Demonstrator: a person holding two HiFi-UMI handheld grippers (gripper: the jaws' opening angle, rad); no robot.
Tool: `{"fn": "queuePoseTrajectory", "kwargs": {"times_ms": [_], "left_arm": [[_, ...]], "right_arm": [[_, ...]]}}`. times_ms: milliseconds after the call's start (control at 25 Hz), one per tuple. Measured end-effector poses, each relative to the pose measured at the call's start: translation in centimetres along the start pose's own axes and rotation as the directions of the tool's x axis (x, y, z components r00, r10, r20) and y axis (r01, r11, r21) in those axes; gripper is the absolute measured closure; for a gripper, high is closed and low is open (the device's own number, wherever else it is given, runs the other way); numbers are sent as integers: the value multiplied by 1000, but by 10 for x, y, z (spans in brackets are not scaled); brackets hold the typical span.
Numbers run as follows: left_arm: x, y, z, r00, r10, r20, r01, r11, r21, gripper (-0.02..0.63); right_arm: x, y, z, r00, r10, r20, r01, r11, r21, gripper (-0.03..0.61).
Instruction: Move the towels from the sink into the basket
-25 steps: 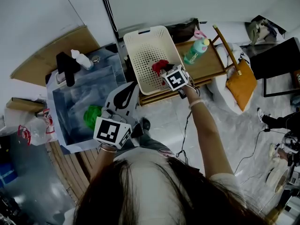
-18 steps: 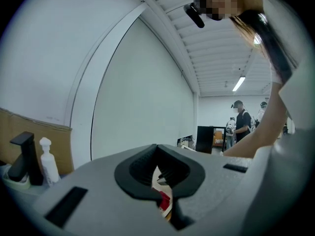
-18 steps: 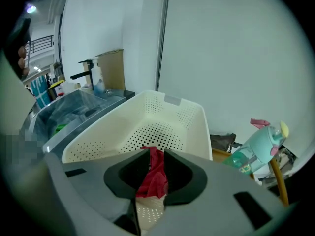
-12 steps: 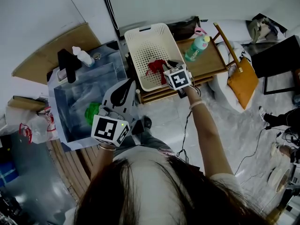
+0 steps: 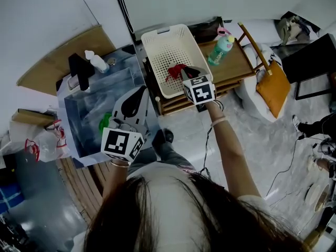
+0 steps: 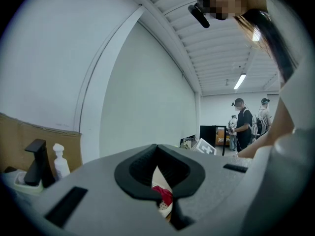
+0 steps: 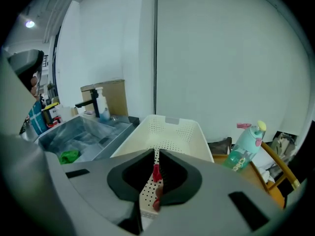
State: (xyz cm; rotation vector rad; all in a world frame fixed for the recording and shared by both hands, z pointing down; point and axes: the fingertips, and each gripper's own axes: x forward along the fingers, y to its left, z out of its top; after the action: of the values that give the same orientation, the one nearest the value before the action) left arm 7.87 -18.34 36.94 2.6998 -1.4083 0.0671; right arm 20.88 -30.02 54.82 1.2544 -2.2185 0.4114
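Red towel (image 5: 177, 71) is seen lying in a cream perforated plastic basket (image 5: 157, 38), near its front rim. Right gripper (image 7: 156, 156) is held above that rim, jaws just narrowed to a slit, nothing pinched. Left gripper (image 6: 157, 156): tips pressed together, empty. Crumpled green towel (image 5: 105, 124) is noted in the steel sink (image 5: 84, 106), bare basin around it.

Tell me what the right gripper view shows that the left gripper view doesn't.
Only the right gripper view: the green towel lying in the sink, and a green bottle on the wooden shelf. Only the left gripper view: people standing far in the background and a ceiling light. Both: the white basket, the red towel and the black faucet.
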Motion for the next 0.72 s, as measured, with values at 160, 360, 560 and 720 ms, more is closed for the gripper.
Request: {"fn": "queuePoseTrajectory", "kwargs": {"times_ms": [160,360,560,720], "left_arm": [[-14,7,3,1000,4,14,-4,1000,1,607],[-35,16,7,1000,-3,25,4,1000,-1,607],[-60,26,13,999,-3,36,2,1000,5,607],[-78,34,17,999,4,42,-4,1000,5,607]], "right_arm": [[-11,16,7,999,-20,41,20,1000,3,541],[-28,38,17,995,-51,81,49,998,28,552],[-44,63,29,990,-55,129,47,997,62,552],[-57,85,36,986,-51,161,36,995,93,552]]}}
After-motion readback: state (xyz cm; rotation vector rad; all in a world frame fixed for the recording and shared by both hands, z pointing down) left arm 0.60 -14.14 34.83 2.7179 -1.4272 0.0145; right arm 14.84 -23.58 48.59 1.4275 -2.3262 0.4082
